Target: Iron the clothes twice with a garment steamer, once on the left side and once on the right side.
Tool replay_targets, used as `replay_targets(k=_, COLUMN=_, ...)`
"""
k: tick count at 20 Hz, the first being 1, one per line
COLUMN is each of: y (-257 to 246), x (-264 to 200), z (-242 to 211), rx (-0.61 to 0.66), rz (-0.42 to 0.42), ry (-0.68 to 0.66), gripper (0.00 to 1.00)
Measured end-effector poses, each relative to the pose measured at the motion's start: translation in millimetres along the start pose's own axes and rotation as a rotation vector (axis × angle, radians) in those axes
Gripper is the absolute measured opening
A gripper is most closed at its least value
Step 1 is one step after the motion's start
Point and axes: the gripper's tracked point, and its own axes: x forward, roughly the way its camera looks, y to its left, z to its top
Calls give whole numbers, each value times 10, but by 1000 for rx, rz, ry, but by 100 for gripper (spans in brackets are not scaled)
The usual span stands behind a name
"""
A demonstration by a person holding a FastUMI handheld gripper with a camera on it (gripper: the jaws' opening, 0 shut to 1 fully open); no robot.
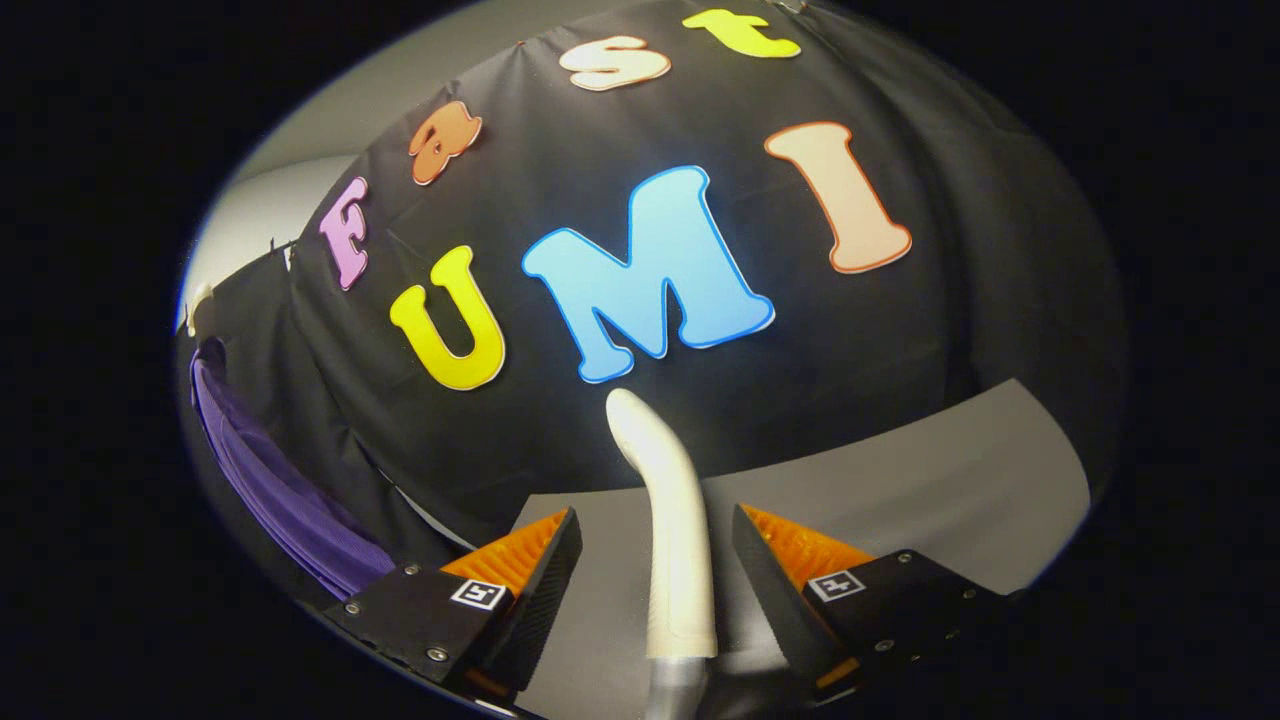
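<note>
- Two fingers of the tool (655, 560) are standing apart, flanking the steamer handle (672, 520) without pressing it.
- The purple garment (270, 480) is hanging well off to the tool's left.
- Judging, grasping is underway; closing comes next.

Your gripper (657, 570) has its fingers apart on either side of the garment steamer (672, 520), and you can't tell whether either pad touches the handle. The steamer's lower end, where the pale handle meets a grey part, is cut off between the fingers, so its head is out of sight. The purple garment (270, 480) beyond the left finger shows as a narrow folded strip; its lower part is hidden behind that finger, and its shape and hanger can't be made out.
</note>
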Motion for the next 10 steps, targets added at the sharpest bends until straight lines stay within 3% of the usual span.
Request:
replay_targets(k=6, y=-47, x=125, z=-178, rx=158, rz=84, ry=87, gripper=92)
replay_targets(k=10, y=-49, x=176, z=-200, rx=304, rz=168, ry=127, gripper=83)
